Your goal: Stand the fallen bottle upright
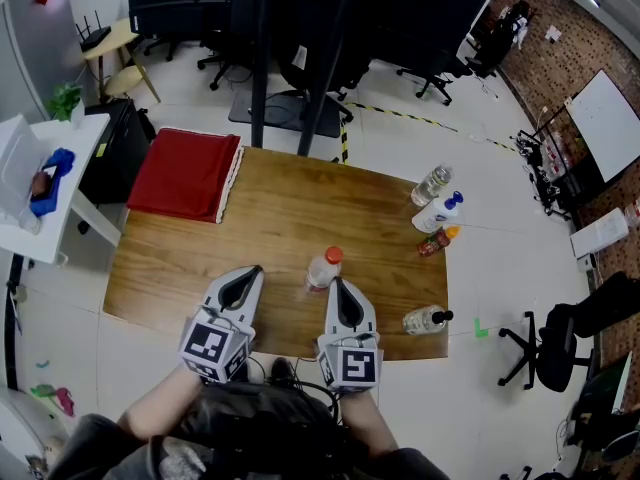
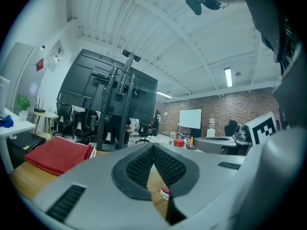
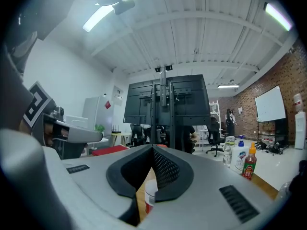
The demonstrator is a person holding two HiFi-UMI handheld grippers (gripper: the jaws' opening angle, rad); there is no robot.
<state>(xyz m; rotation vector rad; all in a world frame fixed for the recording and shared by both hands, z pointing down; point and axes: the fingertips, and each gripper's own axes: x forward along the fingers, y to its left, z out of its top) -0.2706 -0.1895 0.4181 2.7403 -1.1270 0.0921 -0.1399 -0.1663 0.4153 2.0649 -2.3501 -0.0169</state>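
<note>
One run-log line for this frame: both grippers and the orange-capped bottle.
left gripper: shut, empty | right gripper: shut, empty | orange-capped bottle: upright on table, near right gripper tip

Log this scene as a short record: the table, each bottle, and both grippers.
table: wooden, red cloth on its far left corner
centre bottle: orange cap, upright, just ahead of the right gripper's tip
fallen bottle: black cap, on its side at the near right edge
right-edge group: clear bottle, white bottle with blue cap, red sauce bottle, all upright
left gripper: shut, empty
right gripper: shut, empty
</note>
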